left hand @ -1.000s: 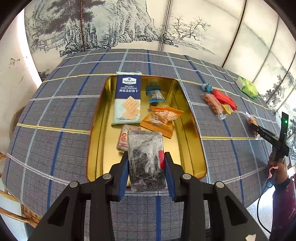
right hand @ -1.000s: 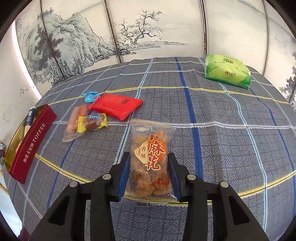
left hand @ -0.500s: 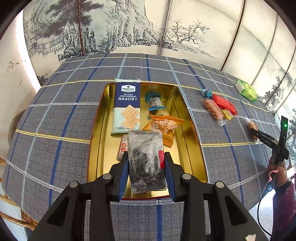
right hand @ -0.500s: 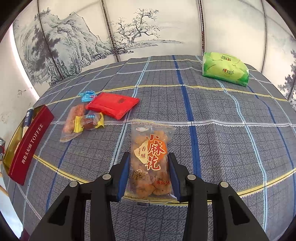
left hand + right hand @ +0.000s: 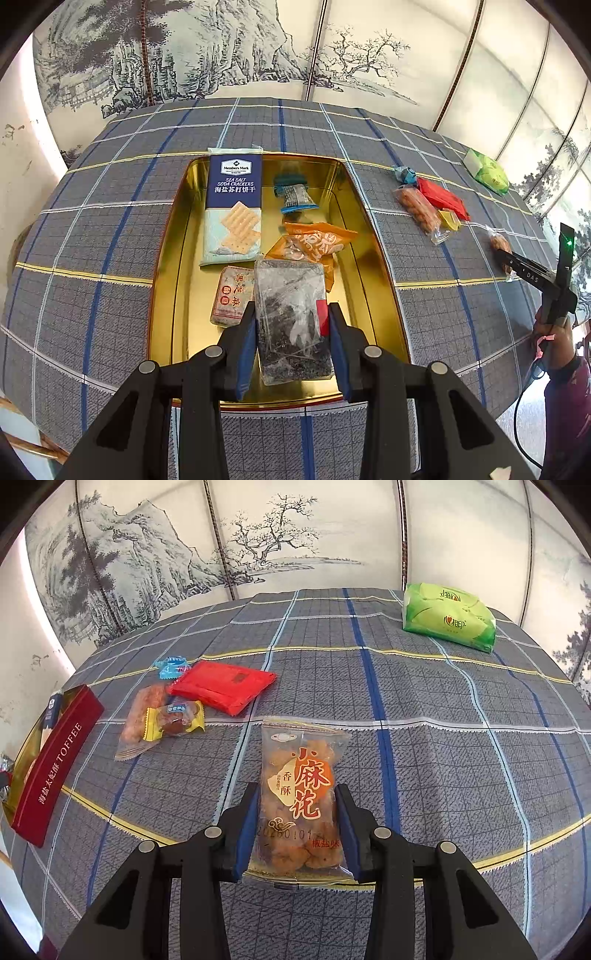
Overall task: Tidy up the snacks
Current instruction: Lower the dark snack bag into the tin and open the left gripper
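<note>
Overhead, the left gripper (image 5: 291, 332) holds a clear plastic packet of dark snack pieces (image 5: 293, 317) clamped between its blue-padded fingers (image 5: 248, 334), above the near end of a shallow rectangular gold metal tray (image 5: 373, 266) on the grey plaid tablecloth (image 5: 110, 229). Inside the tray, a blue-and-white pack of sea salt soda crackers (image 5: 232, 206) lies at 11 o'clock from the gripper, an orange foil snack bag (image 5: 314, 245) at 12 o'clock, and a red-printed square wrapped cake (image 5: 232, 295) just beside at 10 o'clock. The right gripper (image 5: 295, 825) is closed on a clear bag of golden fried dough twists (image 5: 299, 797) over the cloth, well apart from the tray. A flat red packet (image 5: 223, 685) and a yellow-wrapped sweet (image 5: 175, 720) lie at 11 o'clock, a green soft pack (image 5: 448, 616) at 1 o'clock.
</note>
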`<action>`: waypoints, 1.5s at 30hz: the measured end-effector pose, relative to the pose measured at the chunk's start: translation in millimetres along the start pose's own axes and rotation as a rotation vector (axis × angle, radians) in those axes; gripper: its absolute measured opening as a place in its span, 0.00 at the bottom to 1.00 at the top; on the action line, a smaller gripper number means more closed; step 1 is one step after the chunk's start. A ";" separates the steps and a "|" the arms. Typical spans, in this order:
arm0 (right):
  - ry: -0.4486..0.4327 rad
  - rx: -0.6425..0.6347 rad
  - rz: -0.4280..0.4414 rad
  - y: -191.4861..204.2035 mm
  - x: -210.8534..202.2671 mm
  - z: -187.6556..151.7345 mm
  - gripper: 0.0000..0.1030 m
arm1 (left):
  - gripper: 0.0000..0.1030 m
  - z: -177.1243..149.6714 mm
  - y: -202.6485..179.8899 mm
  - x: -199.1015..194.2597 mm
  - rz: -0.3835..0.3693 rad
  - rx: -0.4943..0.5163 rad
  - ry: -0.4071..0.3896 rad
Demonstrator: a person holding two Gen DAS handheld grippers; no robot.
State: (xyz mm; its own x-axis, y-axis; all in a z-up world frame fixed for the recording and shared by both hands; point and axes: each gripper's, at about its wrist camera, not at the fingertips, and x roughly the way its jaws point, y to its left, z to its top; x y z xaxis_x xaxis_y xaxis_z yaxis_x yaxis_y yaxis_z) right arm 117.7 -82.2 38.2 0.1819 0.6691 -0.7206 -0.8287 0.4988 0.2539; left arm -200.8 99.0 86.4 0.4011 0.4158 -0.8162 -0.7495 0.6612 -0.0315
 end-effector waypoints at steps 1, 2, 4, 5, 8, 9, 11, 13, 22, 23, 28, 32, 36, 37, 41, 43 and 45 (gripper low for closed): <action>0.001 -0.001 -0.001 0.0 0.0 -0.1 0.40 | 0.31 0.4 -0.8 0.7 -0.001 0.001 0.001; 0.000 0.000 0.000 0.5 0.2 0.0 0.40 | 0.31 0.8 -1.2 1.7 -0.004 0.003 0.002; 0.000 0.001 0.000 0.6 0.3 0.0 0.40 | 0.31 1.0 -1.9 3.9 -0.006 0.007 0.007; 0.000 0.000 -0.001 0.8 0.3 0.0 0.40 | 0.31 0.8 -2.6 4.9 -0.006 0.009 0.009; 0.000 0.000 0.000 0.7 0.3 0.0 0.40 | 0.31 -0.1 -3.8 8.0 -0.007 0.017 0.017; 0.000 0.001 0.000 0.9 0.3 0.0 0.40 | 0.31 -0.5 -4.6 9.2 -0.008 0.019 0.018; 0.001 0.000 -0.001 1.0 0.4 0.0 0.40 | 0.31 -1.0 -5.3 11.0 -0.009 0.023 0.022; 0.001 0.000 -0.002 1.0 0.4 0.1 0.40 | 0.31 -1.2 -6.4 13.3 -0.010 0.026 0.027; 0.003 -0.006 -0.008 1.0 2.6 -0.6 0.40 | 0.31 -1.0 -10.8 20.4 -0.009 0.039 0.028; 0.003 -0.007 -0.008 0.7 2.8 -0.9 0.40 | 0.31 -0.7 -11.1 21.5 -0.009 0.041 0.028; 0.005 -0.008 -0.011 1.7 2.8 -0.8 0.40 | 0.31 0.3 -12.4 28.4 0.002 0.053 0.027; 0.006 -0.009 -0.011 1.1 3.7 -1.4 0.40 | 0.31 1.4 -12.7 36.4 0.011 0.057 0.033; 0.006 -0.009 -0.012 1.7 3.6 -0.8 0.41 | 0.31 1.6 -12.8 43.9 0.022 0.064 0.037; 0.006 -0.009 -0.011 1.8 3.6 -0.7 0.41 | 0.31 1.5 -13.1 45.2 0.025 0.068 0.036; 0.007 -0.011 -0.016 1.2 3.8 -1.1 0.41 | 0.31 0.7 -16.3 50.9 0.051 0.093 0.032; 0.007 -0.011 -0.015 1.4 3.7 -0.9 0.41 | 0.31 0.1 -17.6 51.8 0.061 0.100 0.026; 0.007 -0.011 -0.015 1.5 3.8 -0.9 0.41 | 0.31 0.3 -18.2 50.2 0.068 0.108 0.009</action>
State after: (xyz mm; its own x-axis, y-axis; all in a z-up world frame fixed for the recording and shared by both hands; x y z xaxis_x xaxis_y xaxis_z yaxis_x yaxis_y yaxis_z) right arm 116.7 -79.4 35.3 0.1911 0.6576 -0.7288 -0.8318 0.5027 0.2354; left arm -166.9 108.0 46.2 0.3460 0.4572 -0.8193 -0.7135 0.6952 0.0866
